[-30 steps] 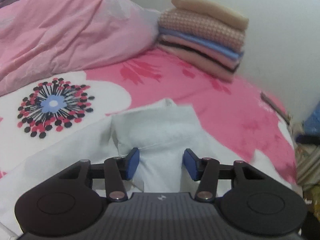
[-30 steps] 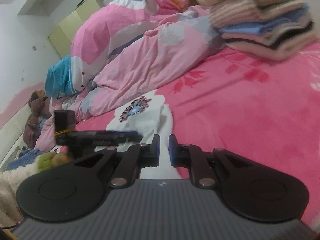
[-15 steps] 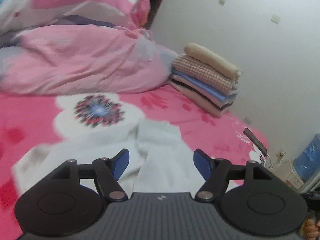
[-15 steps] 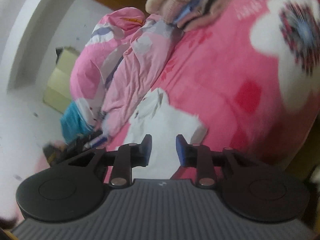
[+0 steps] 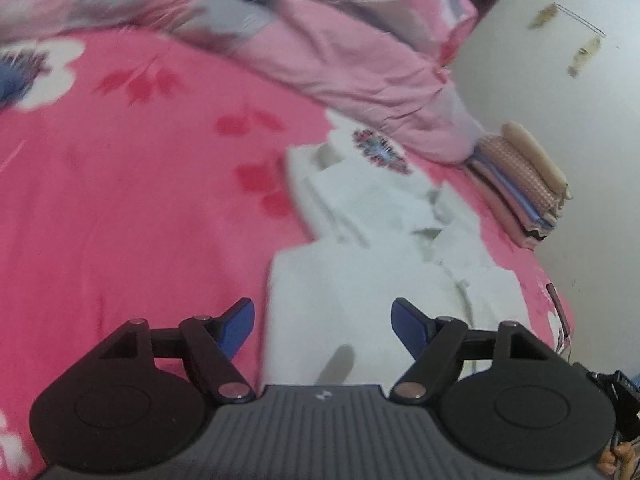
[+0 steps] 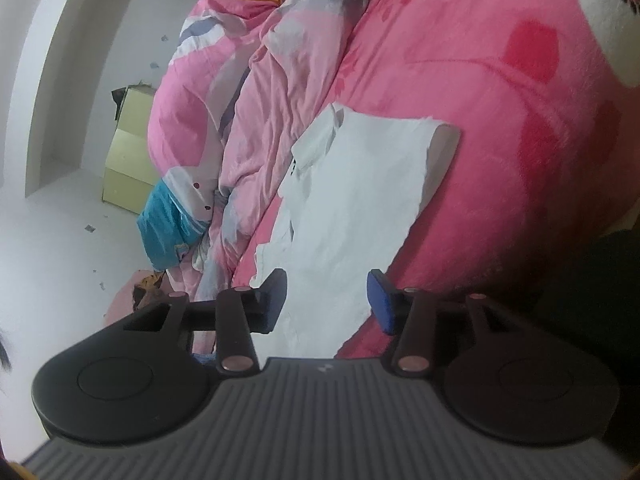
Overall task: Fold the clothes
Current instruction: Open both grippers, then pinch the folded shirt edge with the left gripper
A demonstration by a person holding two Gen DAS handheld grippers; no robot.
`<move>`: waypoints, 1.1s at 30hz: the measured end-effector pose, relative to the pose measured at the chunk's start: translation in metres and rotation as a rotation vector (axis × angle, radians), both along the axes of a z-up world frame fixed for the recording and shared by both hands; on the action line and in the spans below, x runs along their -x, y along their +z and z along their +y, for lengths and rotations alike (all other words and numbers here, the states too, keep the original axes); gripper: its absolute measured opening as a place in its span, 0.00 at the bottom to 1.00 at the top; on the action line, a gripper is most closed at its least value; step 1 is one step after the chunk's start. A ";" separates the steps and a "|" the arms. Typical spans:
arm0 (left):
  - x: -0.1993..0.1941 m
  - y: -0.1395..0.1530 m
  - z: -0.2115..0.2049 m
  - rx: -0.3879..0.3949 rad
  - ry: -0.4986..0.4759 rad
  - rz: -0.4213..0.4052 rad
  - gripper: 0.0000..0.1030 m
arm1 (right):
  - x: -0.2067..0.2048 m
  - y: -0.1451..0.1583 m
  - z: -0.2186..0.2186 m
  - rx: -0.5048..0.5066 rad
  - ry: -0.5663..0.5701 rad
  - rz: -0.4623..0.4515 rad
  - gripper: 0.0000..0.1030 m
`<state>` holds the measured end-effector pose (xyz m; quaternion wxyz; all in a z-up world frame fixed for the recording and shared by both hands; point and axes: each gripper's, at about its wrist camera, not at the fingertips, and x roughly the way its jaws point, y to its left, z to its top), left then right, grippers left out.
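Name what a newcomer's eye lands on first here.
The white shirt lies partly folded on the bright pink flowered bedsheet, just ahead of both open grippers. A rumpled pink duvet is heaped behind it, and a stack of folded clothes sits by the wall.

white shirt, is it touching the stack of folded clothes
Apart. The left wrist view shows a strip of pink sheet between the white shirt and the stack.

The left tool (image 5: pixel 322 326) sits low in its frame, angled downward, blue pads spread wide, having just been opening with nothing pinched between them. The right tool (image 6: pixel 326 300), rolled sideways, has likewise been opening, gripping nothing.
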<state>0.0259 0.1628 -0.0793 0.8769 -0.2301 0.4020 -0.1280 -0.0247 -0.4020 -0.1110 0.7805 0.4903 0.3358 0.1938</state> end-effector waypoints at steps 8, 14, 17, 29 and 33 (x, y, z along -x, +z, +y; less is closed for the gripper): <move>0.010 -0.019 -0.002 0.013 -0.055 0.021 0.53 | -0.007 -0.009 0.031 0.006 0.025 0.076 0.47; 0.010 -0.023 -0.004 0.013 -0.073 0.012 0.29 | -0.011 0.004 0.053 0.051 0.069 0.086 0.50; 0.010 -0.025 -0.005 0.019 -0.080 0.004 0.24 | -0.011 0.005 0.068 0.039 0.121 0.107 0.50; 0.005 -0.034 0.004 0.104 -0.084 0.006 0.16 | -0.016 -0.014 0.110 0.073 0.136 0.250 0.50; 0.006 -0.037 0.006 0.134 -0.085 -0.003 0.14 | -0.019 -0.022 0.111 0.018 0.097 0.245 0.51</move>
